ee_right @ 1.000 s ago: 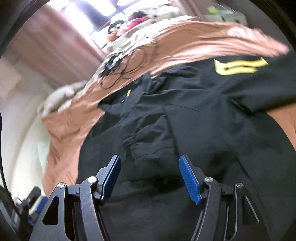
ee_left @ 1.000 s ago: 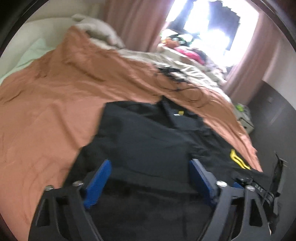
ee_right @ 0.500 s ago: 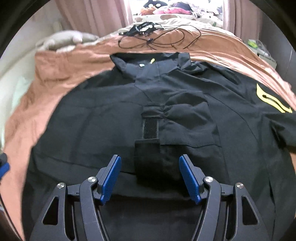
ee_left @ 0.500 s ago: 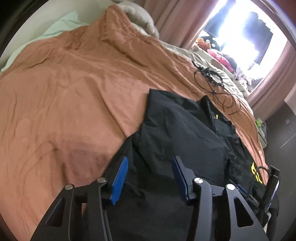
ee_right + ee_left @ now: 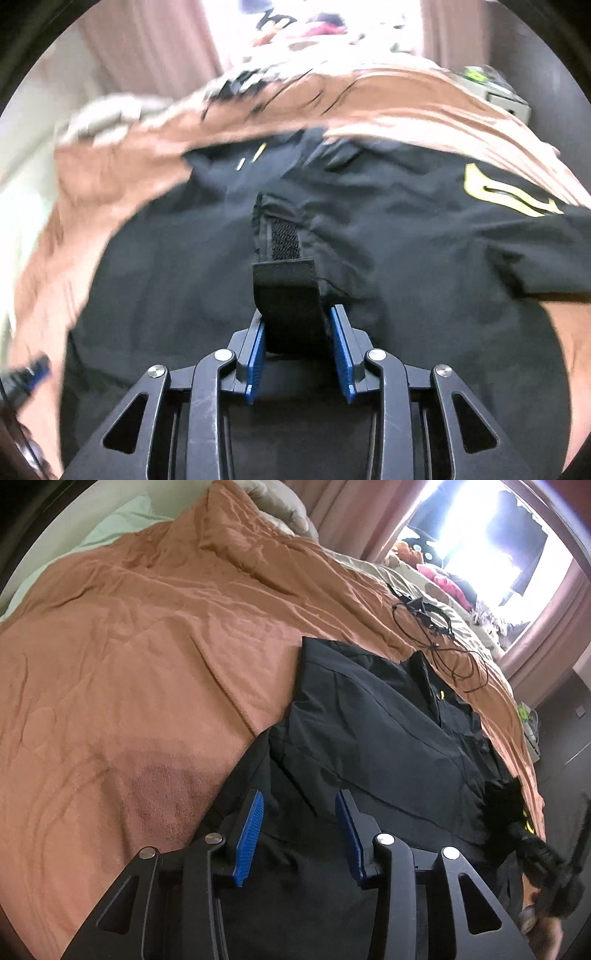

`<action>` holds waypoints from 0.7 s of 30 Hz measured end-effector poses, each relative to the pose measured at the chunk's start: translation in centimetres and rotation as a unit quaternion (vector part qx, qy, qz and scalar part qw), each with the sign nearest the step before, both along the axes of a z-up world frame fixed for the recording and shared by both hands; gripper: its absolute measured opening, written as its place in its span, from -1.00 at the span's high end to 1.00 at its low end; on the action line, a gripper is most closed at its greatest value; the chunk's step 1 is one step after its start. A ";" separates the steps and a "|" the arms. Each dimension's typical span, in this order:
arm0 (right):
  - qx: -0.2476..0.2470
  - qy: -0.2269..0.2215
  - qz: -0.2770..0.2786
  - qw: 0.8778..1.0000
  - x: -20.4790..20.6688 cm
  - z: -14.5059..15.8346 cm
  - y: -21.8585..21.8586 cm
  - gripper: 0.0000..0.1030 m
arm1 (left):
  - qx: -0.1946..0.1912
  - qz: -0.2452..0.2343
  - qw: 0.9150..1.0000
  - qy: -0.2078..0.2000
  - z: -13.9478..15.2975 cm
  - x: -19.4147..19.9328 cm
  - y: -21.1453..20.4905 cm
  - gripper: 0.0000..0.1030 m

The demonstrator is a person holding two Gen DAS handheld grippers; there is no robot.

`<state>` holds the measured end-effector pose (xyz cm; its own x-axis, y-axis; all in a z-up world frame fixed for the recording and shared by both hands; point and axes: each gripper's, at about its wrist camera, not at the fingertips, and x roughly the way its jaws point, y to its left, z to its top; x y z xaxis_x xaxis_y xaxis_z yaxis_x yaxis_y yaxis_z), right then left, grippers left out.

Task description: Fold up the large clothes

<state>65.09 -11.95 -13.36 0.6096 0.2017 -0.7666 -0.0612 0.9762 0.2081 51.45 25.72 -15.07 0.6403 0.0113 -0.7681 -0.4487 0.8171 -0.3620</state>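
Your left gripper [image 5: 299,830] sits low over the black jacket [image 5: 388,738], near its left edge. Blue pads [image 5: 251,834] stand apart w/ nothing between them; black cloth lies beneath the gap, not pinched. Jaws approx. half spread.

Your right gripper [image 5: 297,343] has its pads drawn in narrow on the cuff strap [image 5: 290,295], a black tab that rises from between them. Pads press both sides of the tab. A strip of hook-and-loop [image 5: 284,240] shows just above it on the sleeve. Right view is motion-blurred toward top and left; detail there is poor.

Jacket lies spread on the brown blanket [image 5: 129,664], collar toward the far end of the bed. In the left view its left edge meets bare blanket; the right part runs toward the bed's right side. Yellow emblem [image 5: 509,195] shows on the sleeve at right in the right view; a sliver of yellow [image 5: 528,821] also at far right in the left view, partly hidden by a dark blurred object I cannot identify.

Black cable [image 5: 436,635] lies coiled on the blanket beyond the collar, apart from the jacket body. Pillow [image 5: 280,506] at the head of the bed. Bright window [image 5: 480,535] behind, w/ pink curtains [image 5: 347,513] to the side. Clutter below the window too blown out to identify.
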 end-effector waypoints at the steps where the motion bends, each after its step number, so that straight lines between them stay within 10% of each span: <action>1: 0.003 -0.004 -0.017 1.000 -0.2 0.4 -1.4 0.28 | 0.000 -0.001 1.000 0.000 0.0 0.0 0.0 0.17; 5: 0.029 0.009 -0.077 0.997 -0.8 0.2 -6.6 0.12 | 0.000 -0.002 1.000 -0.001 0.3 -0.2 -0.2 0.17; 12: 0.228 0.052 -0.154 0.960 -3.5 -4.7 -14.4 -0.01 | -0.009 0.002 1.000 -0.008 0.8 0.2 -0.9 0.17; 21: 0.234 0.061 -0.119 0.963 -1.2 -5.6 -12.7 -0.01 | 0.002 -0.029 1.000 -0.003 0.6 1.1 -3.3 0.17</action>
